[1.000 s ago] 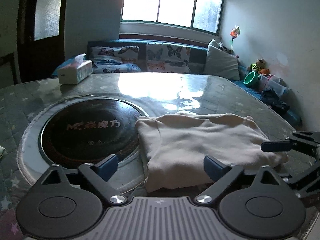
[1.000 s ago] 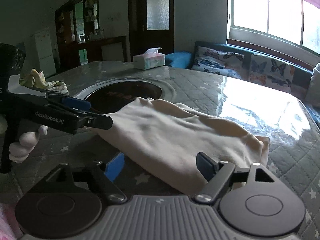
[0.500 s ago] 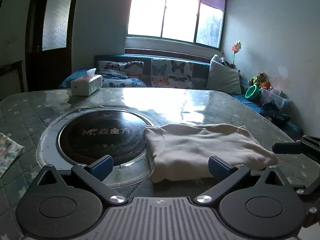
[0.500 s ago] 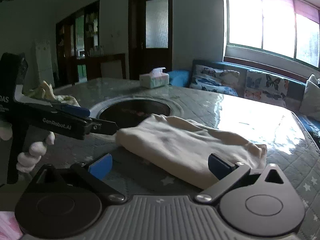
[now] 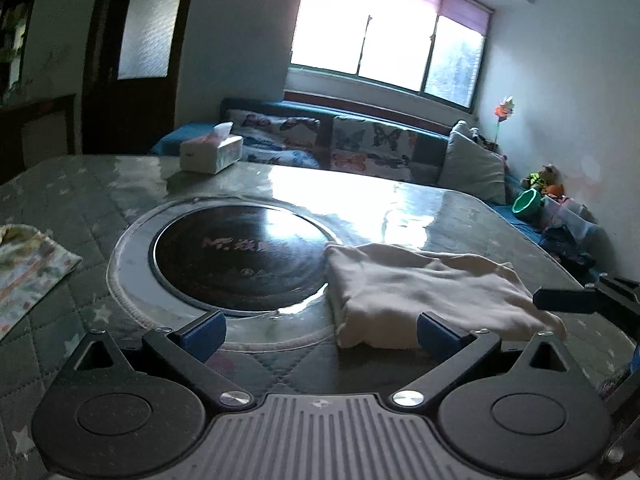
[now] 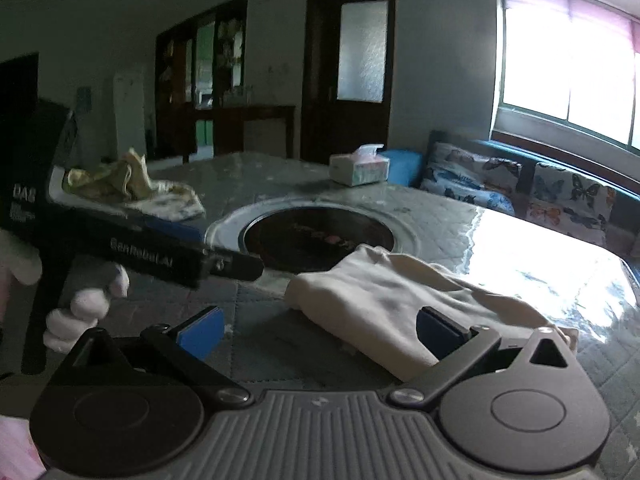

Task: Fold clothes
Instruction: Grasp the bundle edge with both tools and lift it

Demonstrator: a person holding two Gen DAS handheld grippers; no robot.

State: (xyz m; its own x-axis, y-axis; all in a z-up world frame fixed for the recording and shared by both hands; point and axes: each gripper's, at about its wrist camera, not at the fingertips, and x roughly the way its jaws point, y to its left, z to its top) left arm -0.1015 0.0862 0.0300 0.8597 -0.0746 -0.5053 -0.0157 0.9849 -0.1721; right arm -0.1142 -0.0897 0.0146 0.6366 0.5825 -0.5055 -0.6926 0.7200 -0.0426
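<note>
A cream garment point(image 5: 424, 292) lies folded flat on the quilted table, to the right of the round dark glass inset point(image 5: 240, 256); it also shows in the right wrist view point(image 6: 384, 300). My left gripper point(image 5: 320, 330) is open and empty, held above the table's near edge, short of the garment. My right gripper point(image 6: 320, 330) is open and empty, hovering near the garment's near side. The left gripper's body point(image 6: 132, 240) shows at left in the right wrist view. A patterned, crumpled cloth point(image 6: 132, 188) lies at the far left of the table, also seen in the left wrist view point(image 5: 28, 264).
A tissue box point(image 5: 210, 154) stands at the table's far side. A sofa with butterfly cushions point(image 5: 340, 144) runs behind the table under the window. Toys and a green bowl point(image 5: 528, 202) sit at the right wall.
Both grippers have drawn back and up from the folded garment, so it looks smaller and farther. The garment has stayed where it lay. Both stay open.
</note>
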